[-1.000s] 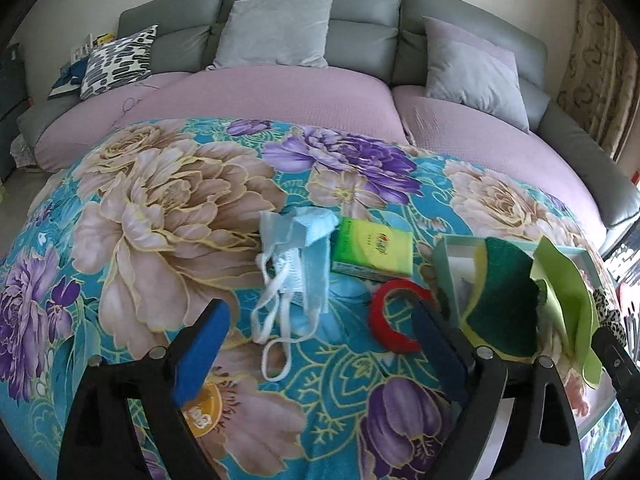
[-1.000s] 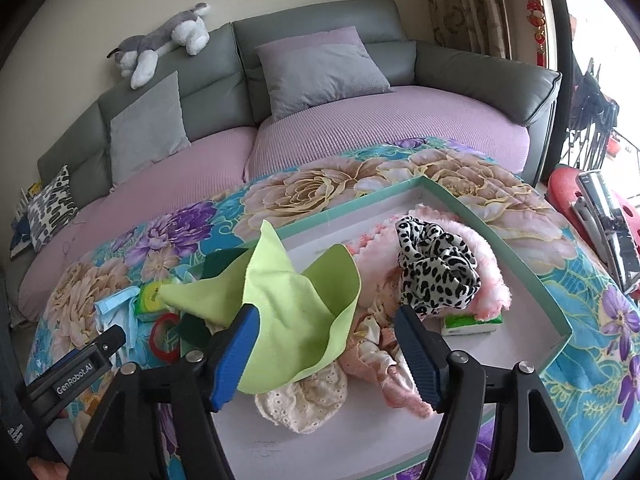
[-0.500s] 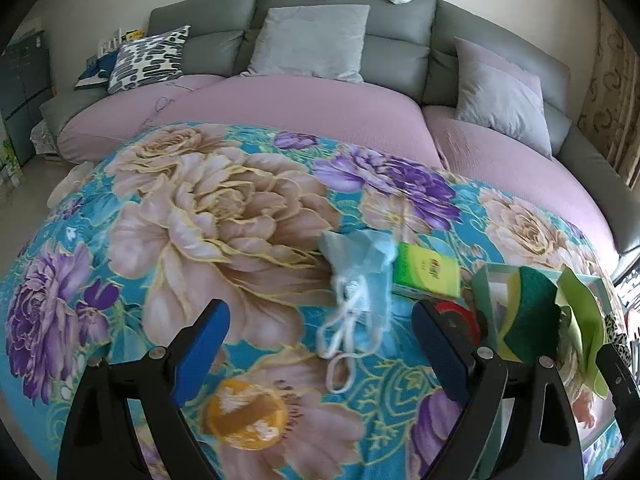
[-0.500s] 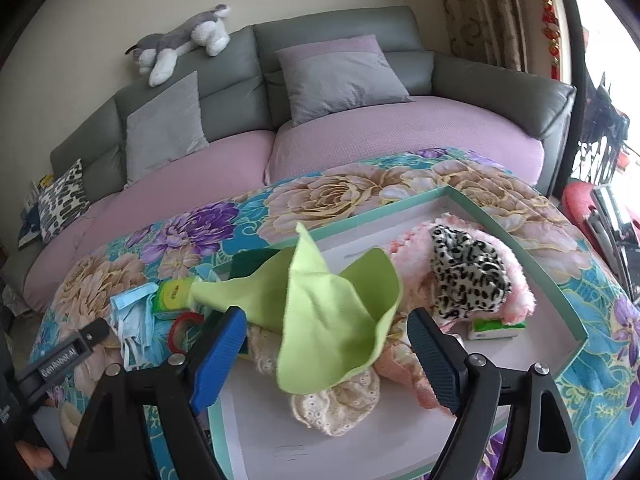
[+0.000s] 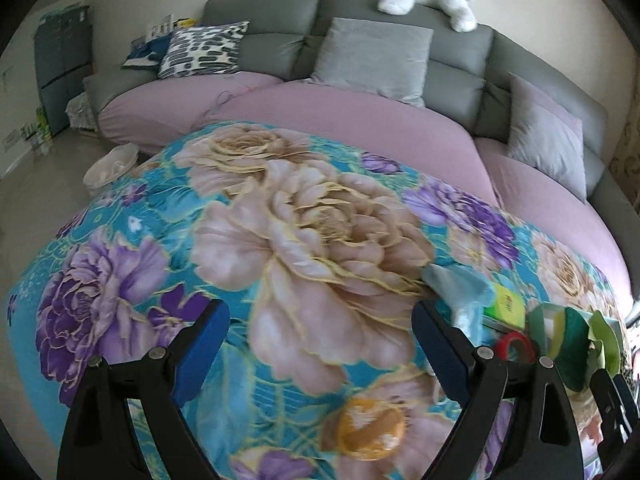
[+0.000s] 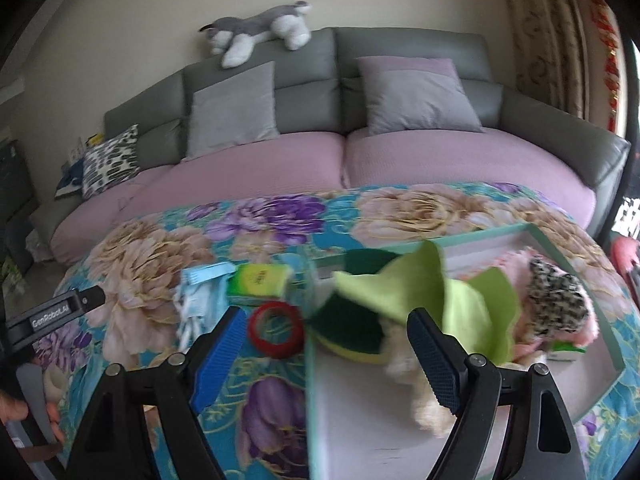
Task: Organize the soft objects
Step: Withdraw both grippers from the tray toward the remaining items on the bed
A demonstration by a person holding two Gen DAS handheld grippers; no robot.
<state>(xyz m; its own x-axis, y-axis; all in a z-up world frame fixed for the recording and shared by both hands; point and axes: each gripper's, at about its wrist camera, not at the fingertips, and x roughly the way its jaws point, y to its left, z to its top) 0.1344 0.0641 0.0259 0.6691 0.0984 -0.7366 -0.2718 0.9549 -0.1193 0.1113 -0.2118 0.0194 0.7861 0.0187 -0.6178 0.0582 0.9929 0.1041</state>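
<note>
A mint-edged tray (image 6: pixel 536 234) on the floral blanket holds a light green cloth (image 6: pixel 460 304), a dark green sponge (image 6: pixel 352 328), a leopard scrunchie (image 6: pixel 556 304) on pink fluffy fabric, and cream lace fabric (image 6: pixel 428 396). Left of the tray lie a blue face mask (image 6: pixel 196 296), a green tissue pack (image 6: pixel 258 282) and a red ring (image 6: pixel 276 330). My right gripper (image 6: pixel 326 350) is open and empty, above the tray's left edge. My left gripper (image 5: pixel 320 352) is open and empty over bare blanket; the mask (image 5: pixel 460 292), pack (image 5: pixel 506 310) and ring (image 5: pixel 516 346) sit to its right.
A grey sofa (image 6: pixel 400 56) with purple seat covers and cushions curves behind the blanket. A plush husky (image 6: pixel 260 30) lies on the backrest. A patterned pillow (image 5: pixel 200 50) sits at the sofa's left end. Bare floor and a white bowl (image 5: pixel 112 162) show at the left.
Both grippers have pulled back and swung left. The left view now centres on bare blanket with the objects at its right edge. The right gripper has shifted from over the tray toward its left edge.
</note>
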